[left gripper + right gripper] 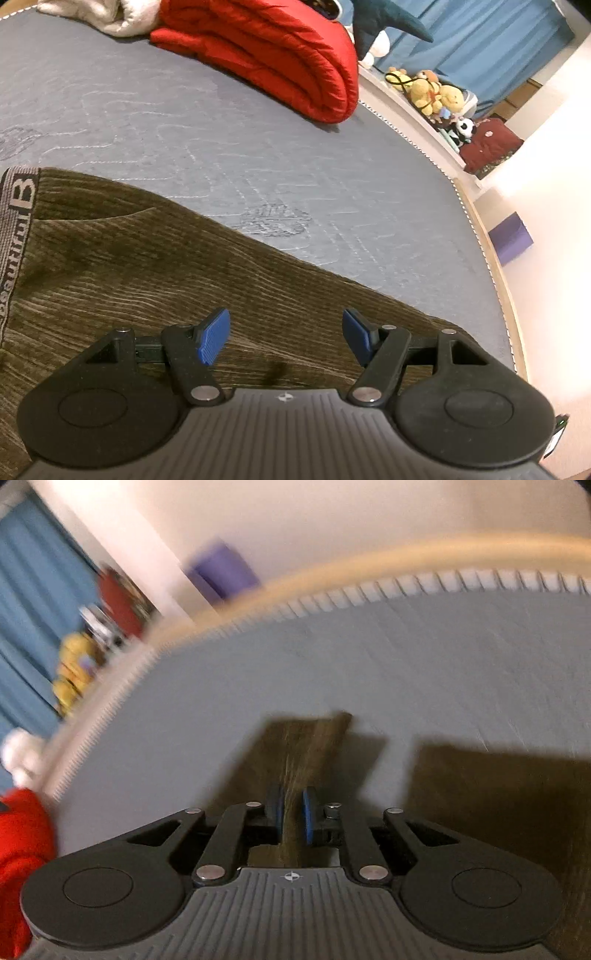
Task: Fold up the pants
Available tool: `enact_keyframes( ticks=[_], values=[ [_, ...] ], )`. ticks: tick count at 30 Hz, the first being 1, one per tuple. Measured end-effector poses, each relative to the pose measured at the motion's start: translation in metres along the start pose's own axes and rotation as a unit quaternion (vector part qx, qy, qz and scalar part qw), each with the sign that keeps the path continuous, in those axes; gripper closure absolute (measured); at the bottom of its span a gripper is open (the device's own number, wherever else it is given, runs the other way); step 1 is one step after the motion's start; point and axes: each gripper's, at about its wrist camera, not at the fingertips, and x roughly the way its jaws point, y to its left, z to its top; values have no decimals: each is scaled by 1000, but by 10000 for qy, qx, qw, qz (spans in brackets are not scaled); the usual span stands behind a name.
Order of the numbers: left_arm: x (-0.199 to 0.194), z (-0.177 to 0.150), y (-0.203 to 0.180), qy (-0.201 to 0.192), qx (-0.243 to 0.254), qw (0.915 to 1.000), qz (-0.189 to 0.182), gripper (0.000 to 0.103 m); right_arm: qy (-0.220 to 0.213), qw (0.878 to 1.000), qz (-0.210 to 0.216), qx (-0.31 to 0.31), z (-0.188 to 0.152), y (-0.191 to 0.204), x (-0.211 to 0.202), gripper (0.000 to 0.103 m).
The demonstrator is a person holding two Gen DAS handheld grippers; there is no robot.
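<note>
Left wrist view: olive-brown corduroy pants (155, 273) are seen spread flat on a grey quilted mattress (207, 125), the lettered elastic waistband (18, 206) lying at the left edge of the picture. The left claw (286, 338) hangs just above the fabric with its blue pads (214, 338) set wide apart and nothing between them.

Right wrist view, blurred by movement: a strip of the same corduroy (295, 760), probably a leg end, is seen running up between the nearly closed pads of the right claw (293, 818). Whether the pads press on the cloth or have slackened cannot be told through the blur. More of the pants lies flat to the right, with bare mattress beyond.

The step in hand is judged to be a fold, with the leg end carried across by the right claw. Next, the carried end would need laying down square on the layer beneath, then a clean release.

Further out, a folded red quilt (280, 59), a row of plush toys (436, 96) and blue curtains (498, 40) are seen past the bed.
</note>
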Motion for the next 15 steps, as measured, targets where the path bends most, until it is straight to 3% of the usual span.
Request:
enact_keyframes(
  ticks=[2,6,10,11,13,15],
  values=[
    [0,0,3,13,-41,10000,10,31,327,9990,-47,306,-2,-15,15,77],
    [-2,0,6,36,-23,10000,27,31,312,9973,170,640,0,-27,22,63],
    [-3,0,9,64,-13,10000,18,31,190,9957,512,754,13,-37,32,62],
    [-4,0,10,65,-22,10000,15,31,207,9956,569,719,14,-39,35,66],
    [-6,0,12,61,-49,10000,3,31,195,9962,578,619,17,-47,36,103],
    [-8,1,14,41,-66,10000,-1,31,81,9964,667,526,20,-49,32,103]
  ],
)
